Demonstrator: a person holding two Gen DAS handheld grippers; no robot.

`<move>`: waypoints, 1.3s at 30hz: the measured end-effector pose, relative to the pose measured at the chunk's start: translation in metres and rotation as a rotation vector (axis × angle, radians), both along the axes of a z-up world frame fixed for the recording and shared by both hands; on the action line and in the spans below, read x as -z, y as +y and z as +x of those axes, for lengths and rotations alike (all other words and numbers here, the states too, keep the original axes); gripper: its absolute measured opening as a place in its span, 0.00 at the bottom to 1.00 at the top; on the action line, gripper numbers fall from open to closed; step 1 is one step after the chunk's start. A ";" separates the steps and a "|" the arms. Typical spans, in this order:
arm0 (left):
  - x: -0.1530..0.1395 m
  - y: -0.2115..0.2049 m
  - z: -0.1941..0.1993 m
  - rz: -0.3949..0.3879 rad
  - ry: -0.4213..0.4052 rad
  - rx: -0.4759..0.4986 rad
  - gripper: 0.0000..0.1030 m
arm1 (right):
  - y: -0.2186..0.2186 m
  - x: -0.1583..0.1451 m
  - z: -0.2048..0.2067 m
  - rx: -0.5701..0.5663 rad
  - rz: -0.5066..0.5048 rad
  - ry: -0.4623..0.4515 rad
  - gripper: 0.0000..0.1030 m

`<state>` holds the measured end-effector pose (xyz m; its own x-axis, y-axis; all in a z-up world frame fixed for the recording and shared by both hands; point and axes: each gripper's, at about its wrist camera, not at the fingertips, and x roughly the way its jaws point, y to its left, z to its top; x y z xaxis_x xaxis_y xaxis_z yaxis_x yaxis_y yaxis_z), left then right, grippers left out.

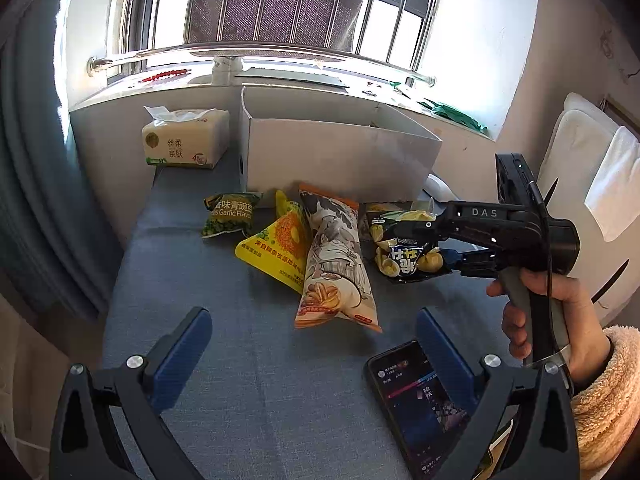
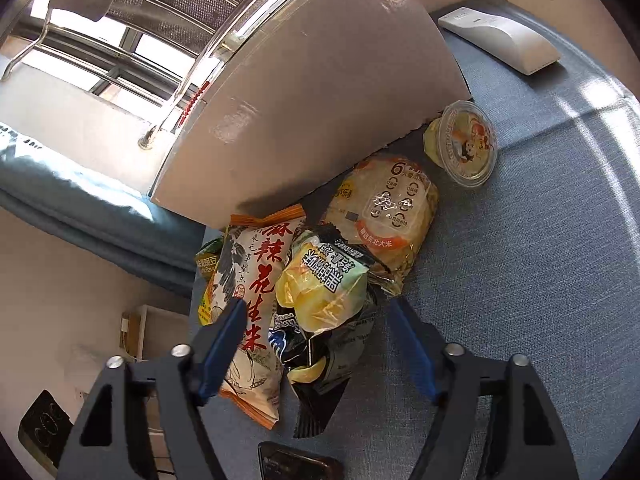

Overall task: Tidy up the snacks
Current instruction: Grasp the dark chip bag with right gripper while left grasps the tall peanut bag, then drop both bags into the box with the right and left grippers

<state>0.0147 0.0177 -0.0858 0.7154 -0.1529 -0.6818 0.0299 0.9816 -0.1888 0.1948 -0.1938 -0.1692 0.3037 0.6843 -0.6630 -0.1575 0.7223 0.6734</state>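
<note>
The snacks lie in a loose heap on the blue cloth of the table (image 1: 192,280), right in front of a white cardboard box (image 1: 332,152) that stands open at the top by the window. From the left there is a green pea bag (image 1: 230,214), then a yellow bag (image 1: 276,248), then a long peanut bag (image 1: 332,256) lying partly over the yellow one with one end touching the box. Beside it, a black and yellow crisp bag (image 2: 324,280) rests on top of a pale rice cracker bag (image 2: 384,208). A little pudding cup (image 2: 466,144) sits on its side at the corner of the box, just past the rice crackers.

The right gripper (image 2: 316,306) is tipped down into the heap, with its jaws either side of the crisp bag. The blue pads (image 2: 224,344) stand apart from the wrapper and I can see no squeeze on it. A hand (image 1: 540,312) in a fluffy sleeve (image 1: 608,392) holds the handle.

The left gripper (image 1: 312,332) hangs over bare cloth nearer the front edge, jaws spread wide with nothing in them. A phone (image 1: 412,392) with its screen lit lies just behind its right finger.

A pack of tissues (image 1: 180,140) sits to the left of the box, and a white remote (image 2: 500,40) lies on the cloth on the far side
</note>
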 end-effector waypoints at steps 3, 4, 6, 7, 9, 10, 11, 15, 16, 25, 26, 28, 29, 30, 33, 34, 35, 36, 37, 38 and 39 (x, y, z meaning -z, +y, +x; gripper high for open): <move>0.002 -0.003 0.005 0.011 0.008 0.011 1.00 | -0.006 -0.001 -0.006 -0.020 0.028 -0.010 0.38; 0.003 -0.005 0.007 0.017 0.011 0.014 1.00 | -0.008 -0.005 -0.009 -0.020 0.031 -0.029 0.38; 0.004 -0.009 0.013 0.030 0.021 0.031 1.00 | -0.016 -0.014 -0.014 -0.019 0.052 -0.060 0.37; 0.005 -0.012 0.016 0.041 0.026 0.038 1.00 | -0.021 -0.020 -0.018 -0.013 0.066 -0.077 0.36; 0.006 -0.021 0.027 0.070 0.042 0.074 1.00 | -0.034 -0.038 -0.025 0.000 0.065 -0.132 0.36; 0.006 -0.026 0.035 0.084 0.051 0.088 1.00 | -0.041 -0.046 -0.030 0.010 0.067 -0.159 0.36; 0.007 -0.032 0.042 0.103 0.059 0.102 1.00 | -0.048 -0.055 -0.034 0.014 0.074 -0.180 0.36; 0.018 -0.055 0.081 0.218 0.111 0.116 1.00 | -0.076 -0.082 -0.055 0.050 0.052 -0.272 0.36; 0.023 -0.061 0.092 0.252 0.134 0.118 1.00 | -0.082 -0.087 -0.060 0.063 0.051 -0.290 0.36; 0.060 -0.085 0.135 0.473 0.207 0.136 0.51 | -0.114 -0.092 -0.091 0.101 0.048 -0.321 0.36; 0.058 -0.082 0.135 0.430 0.209 0.141 0.44 | -0.116 -0.090 -0.091 0.104 0.054 -0.315 0.36; 0.053 -0.078 0.132 0.403 0.192 0.135 0.39 | -0.118 -0.086 -0.088 0.104 0.060 -0.304 0.36; 0.049 -0.075 0.129 0.374 0.184 0.141 0.38 | -0.118 -0.085 -0.086 0.105 0.058 -0.303 0.36; 0.044 -0.070 0.124 0.324 0.166 0.147 0.37 | -0.119 -0.085 -0.085 0.099 0.058 -0.299 0.36; 0.018 -0.052 0.110 0.206 0.093 0.138 0.36 | -0.115 -0.089 -0.078 0.085 0.059 -0.311 0.36; 0.007 -0.045 0.106 0.158 0.067 0.134 0.36 | -0.114 -0.092 -0.075 0.083 0.058 -0.319 0.36; -0.005 -0.036 0.103 0.103 0.040 0.128 0.36 | -0.112 -0.096 -0.070 0.077 0.056 -0.329 0.36; -0.018 -0.028 0.101 0.049 0.009 0.120 0.36 | -0.110 -0.101 -0.065 0.074 0.048 -0.339 0.36; -0.030 -0.018 0.099 0.002 -0.020 0.110 0.36 | -0.108 -0.106 -0.059 0.070 0.043 -0.351 0.36; -0.041 -0.009 0.100 -0.039 -0.047 0.093 0.36 | -0.105 -0.110 -0.053 0.062 0.037 -0.365 0.36; -0.053 -0.001 0.104 -0.082 -0.073 0.080 0.36 | -0.100 -0.117 -0.044 0.059 0.023 -0.380 0.36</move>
